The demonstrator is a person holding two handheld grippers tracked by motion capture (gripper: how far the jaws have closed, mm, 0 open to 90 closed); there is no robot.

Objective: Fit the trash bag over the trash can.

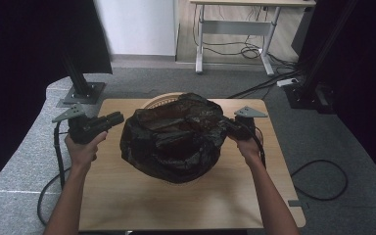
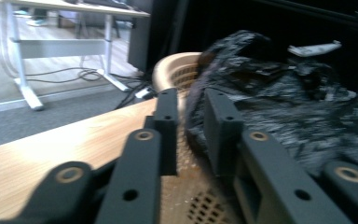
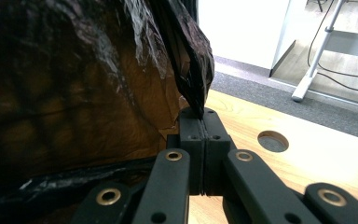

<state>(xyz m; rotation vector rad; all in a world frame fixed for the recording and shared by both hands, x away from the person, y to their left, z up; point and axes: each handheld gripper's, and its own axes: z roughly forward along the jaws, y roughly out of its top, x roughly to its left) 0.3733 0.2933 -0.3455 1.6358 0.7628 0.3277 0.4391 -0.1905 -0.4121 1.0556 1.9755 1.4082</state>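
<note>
glossy plastic bag (image 1: pixel 174 137), matt wooden table (image 1: pixel 127 196)

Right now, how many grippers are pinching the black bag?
1. The right gripper is shut on the black bag at its right edge. The left gripper stands open beside the bag's left side, gripping nothing.

No text, label, brand, number or sign can be read on anything in these pictures.
</note>
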